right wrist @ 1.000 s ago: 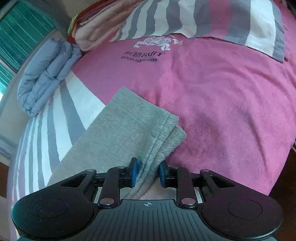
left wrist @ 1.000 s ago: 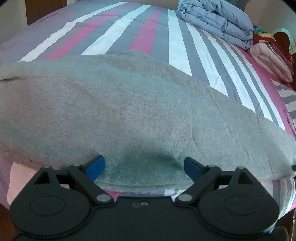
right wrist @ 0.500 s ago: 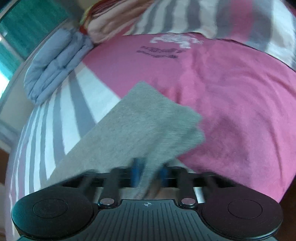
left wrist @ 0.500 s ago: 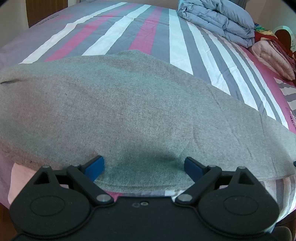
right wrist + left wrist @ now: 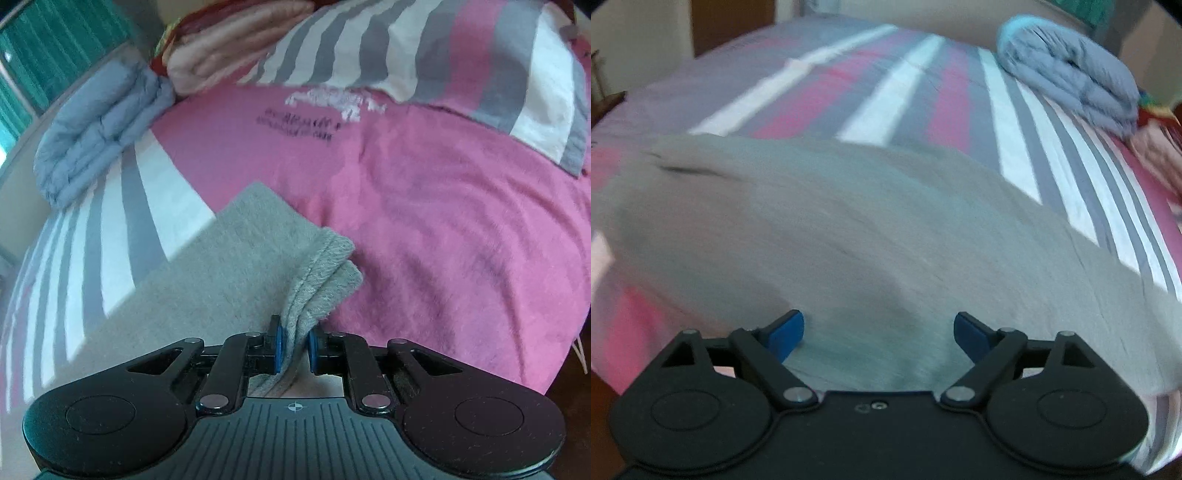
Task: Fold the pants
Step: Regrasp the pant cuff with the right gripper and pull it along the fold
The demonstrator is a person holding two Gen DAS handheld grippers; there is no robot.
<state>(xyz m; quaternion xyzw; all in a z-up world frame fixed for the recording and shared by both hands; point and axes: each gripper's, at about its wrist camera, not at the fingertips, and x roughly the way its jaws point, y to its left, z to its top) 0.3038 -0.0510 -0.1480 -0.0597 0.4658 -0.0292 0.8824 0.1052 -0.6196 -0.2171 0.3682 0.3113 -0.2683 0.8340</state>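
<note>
Pants [image 5: 871,236]: grey sweatpants, laid lengthwise on the bed with the legs stacked one on the other — two hem layers show at the cuff [image 5: 325,266] in the right view.
Bed [image 5: 886,107]: striped sheet under most of the cloth; the cuff end rests on a pink towel [image 5: 461,229].
Progress: I judge the leg-on-leg fold done and the crosswise fold, cuffs to waist, not yet made.
Left hand-held gripper [image 5: 877,334]: released, blue pads spread wide, low over the near edge of the wide end — gripping nothing.
Right hand-held gripper [image 5: 294,349]: clenched on the pants at the hem's near corner, both layers pinched between the pads, cloth rising from the bed into the grip.
Blur: the left view is smeared, so fine creases there are unreadable.
</note>
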